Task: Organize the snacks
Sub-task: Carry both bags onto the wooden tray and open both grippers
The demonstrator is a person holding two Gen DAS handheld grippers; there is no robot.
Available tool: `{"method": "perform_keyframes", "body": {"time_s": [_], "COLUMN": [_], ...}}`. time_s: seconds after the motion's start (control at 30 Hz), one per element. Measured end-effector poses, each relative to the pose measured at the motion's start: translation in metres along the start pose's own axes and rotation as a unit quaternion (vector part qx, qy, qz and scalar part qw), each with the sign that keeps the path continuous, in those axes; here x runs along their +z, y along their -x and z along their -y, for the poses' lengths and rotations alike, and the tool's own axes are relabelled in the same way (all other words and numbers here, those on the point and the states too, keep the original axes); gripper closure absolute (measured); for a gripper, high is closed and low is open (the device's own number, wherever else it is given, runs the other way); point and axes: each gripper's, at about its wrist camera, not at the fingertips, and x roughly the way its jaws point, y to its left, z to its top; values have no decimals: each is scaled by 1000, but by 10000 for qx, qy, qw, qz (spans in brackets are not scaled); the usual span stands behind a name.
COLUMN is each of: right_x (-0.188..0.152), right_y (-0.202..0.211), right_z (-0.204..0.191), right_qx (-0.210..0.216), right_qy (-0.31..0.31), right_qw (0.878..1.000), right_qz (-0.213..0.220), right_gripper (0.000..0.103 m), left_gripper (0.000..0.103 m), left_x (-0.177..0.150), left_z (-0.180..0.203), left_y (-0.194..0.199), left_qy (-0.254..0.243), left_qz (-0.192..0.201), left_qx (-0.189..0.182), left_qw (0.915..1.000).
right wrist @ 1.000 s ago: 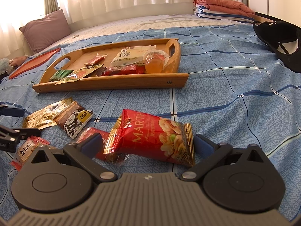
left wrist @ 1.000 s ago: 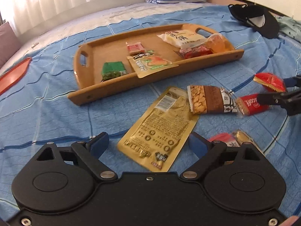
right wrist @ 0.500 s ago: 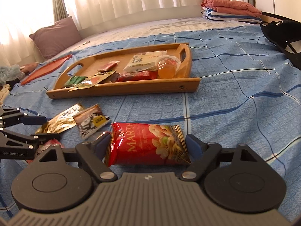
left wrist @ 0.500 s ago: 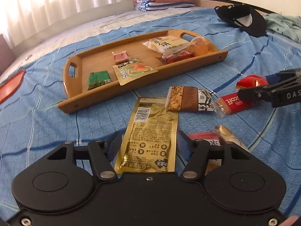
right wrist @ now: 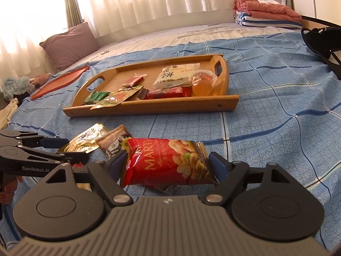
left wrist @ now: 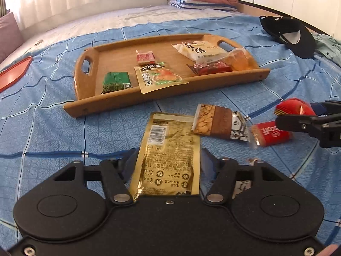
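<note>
A wooden tray (left wrist: 89,104) on the blue bedspread holds several snack packets; it also shows in the right wrist view (right wrist: 149,107). My left gripper (left wrist: 168,160) is shut on a gold foil packet (left wrist: 170,149), lifted a little off the bed. My right gripper (right wrist: 168,160) is shut on a red Marty snack bag (right wrist: 168,162), also raised. A brown nut packet (left wrist: 219,121) and a red Biscoff packet (left wrist: 270,134) lie on the bed between the grippers. The right gripper shows at the right edge of the left wrist view (left wrist: 307,121).
A black cap (left wrist: 287,34) lies at the far right. Folded towels (right wrist: 266,15) are stacked at the back. A purple pillow (right wrist: 68,42) and a red flat lid (right wrist: 59,81) lie at the left. Curtains hang behind the bed.
Both grippers closed on their packets and lifted them. The gold packet turned lengthwise between the left fingers. Both views rose and drew back slightly from the tray.
</note>
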Motion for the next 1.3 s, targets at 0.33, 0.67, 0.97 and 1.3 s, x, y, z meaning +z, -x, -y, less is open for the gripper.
{"method": "perform_keyframes", "body": {"time_s": [0.33,0.67,0.97,1.3], "right_x": [21,68,131,179], "right_y": [14,14,-7,-83], "right_z": [-9,-8,-1,4], "right_qx": [14,-7,-100,-398], "right_qy": [43,-106,-181,-233], "right_qw": [9998,9996,9992,9989], "right_qz": [200,260,332,117], "right_gripper": [22,23,23,23], "left_gripper": [53,53,53,53], "left_x": [14,65,129,164], "left_z": [-2,-24,-60,-83], "left_y": [34,49,30,-42], "left_qy": [189,507,1086,1332], "left_qz": [391,611,743,479], "left_qx": [188,468,426,553], "left_qw": [9989,9957,9904,9884]}}
